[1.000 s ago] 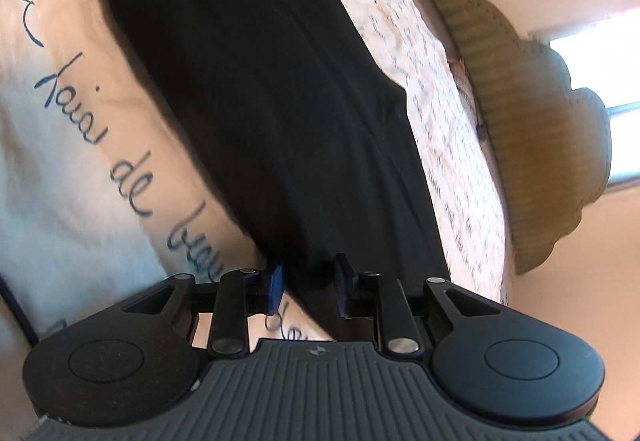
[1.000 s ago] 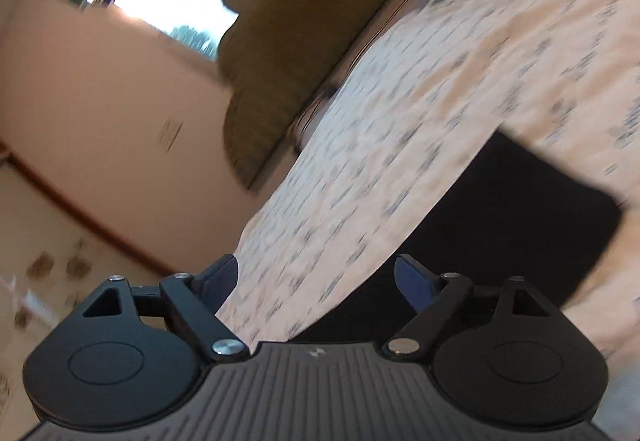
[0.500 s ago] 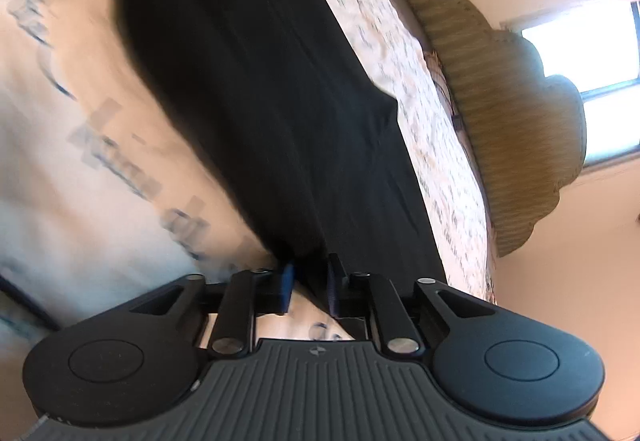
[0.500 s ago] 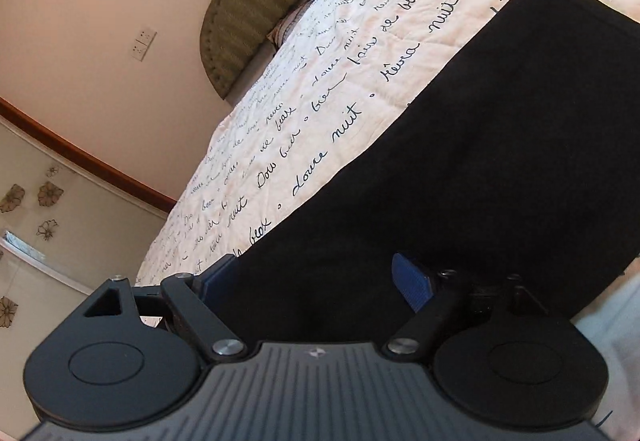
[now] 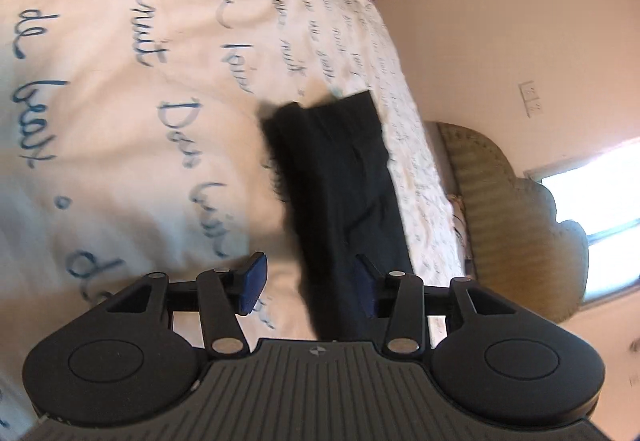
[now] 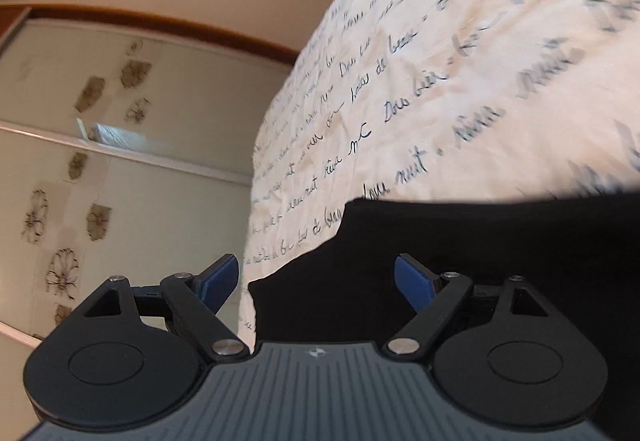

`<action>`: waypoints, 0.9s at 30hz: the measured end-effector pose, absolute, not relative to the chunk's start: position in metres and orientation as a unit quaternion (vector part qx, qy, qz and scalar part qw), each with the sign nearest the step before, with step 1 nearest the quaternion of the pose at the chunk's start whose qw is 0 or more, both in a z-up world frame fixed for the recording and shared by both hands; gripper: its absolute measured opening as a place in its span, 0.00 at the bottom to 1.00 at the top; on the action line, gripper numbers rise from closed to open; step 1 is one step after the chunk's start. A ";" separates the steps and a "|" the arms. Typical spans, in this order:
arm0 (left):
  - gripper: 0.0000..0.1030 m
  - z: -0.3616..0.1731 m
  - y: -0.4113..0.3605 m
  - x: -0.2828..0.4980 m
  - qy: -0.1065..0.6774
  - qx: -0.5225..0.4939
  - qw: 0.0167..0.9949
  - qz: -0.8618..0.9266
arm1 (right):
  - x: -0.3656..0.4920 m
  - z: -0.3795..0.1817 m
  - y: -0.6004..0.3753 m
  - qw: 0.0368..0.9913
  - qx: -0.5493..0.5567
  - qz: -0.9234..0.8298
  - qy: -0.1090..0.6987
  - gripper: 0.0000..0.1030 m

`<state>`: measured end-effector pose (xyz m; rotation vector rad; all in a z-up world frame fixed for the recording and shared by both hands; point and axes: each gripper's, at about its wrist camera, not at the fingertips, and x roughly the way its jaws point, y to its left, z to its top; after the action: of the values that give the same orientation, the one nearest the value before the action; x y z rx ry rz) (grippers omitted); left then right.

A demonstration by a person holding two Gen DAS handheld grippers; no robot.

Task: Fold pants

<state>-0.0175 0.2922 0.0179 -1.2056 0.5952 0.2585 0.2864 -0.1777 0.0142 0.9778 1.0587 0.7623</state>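
Observation:
The black pants [image 5: 344, 185] lie on a cream bedspread with blue handwriting print [image 5: 120, 89]. In the left wrist view they run as a narrow dark strip from between the fingers up the bed. My left gripper [image 5: 310, 277] is open, its blue pads apart, with the near end of the pants lying between them. In the right wrist view the pants [image 6: 460, 261] fill the lower right. My right gripper [image 6: 316, 279] is open wide, right over the corner edge of the fabric.
A padded olive headboard [image 5: 516, 225] and a bright window [image 5: 592, 181] stand at the right in the left wrist view. A wardrobe with flower-patterned doors [image 6: 100, 161] stands beside the bed edge [image 6: 256, 201] in the right wrist view.
My left gripper opened after being closed on the pants end and swung round, so the pants look narrower. My right gripper stayed open and dropped toward the fabric's corner.

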 end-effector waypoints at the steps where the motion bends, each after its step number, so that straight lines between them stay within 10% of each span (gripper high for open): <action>1: 0.48 0.015 0.294 -0.018 0.274 -0.561 0.772 0.117 | 0.300 0.015 -0.169 0.690 0.422 0.339 0.481 0.84; 27: 0.61 0.006 0.300 -0.022 0.250 -0.554 0.789 0.093 | 0.369 -0.002 -0.071 0.623 0.278 0.431 0.590 0.77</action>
<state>-0.0215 0.2999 0.0064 -1.1923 0.5387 0.1995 0.3687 -0.0714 -0.0018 0.6387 1.3549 0.9904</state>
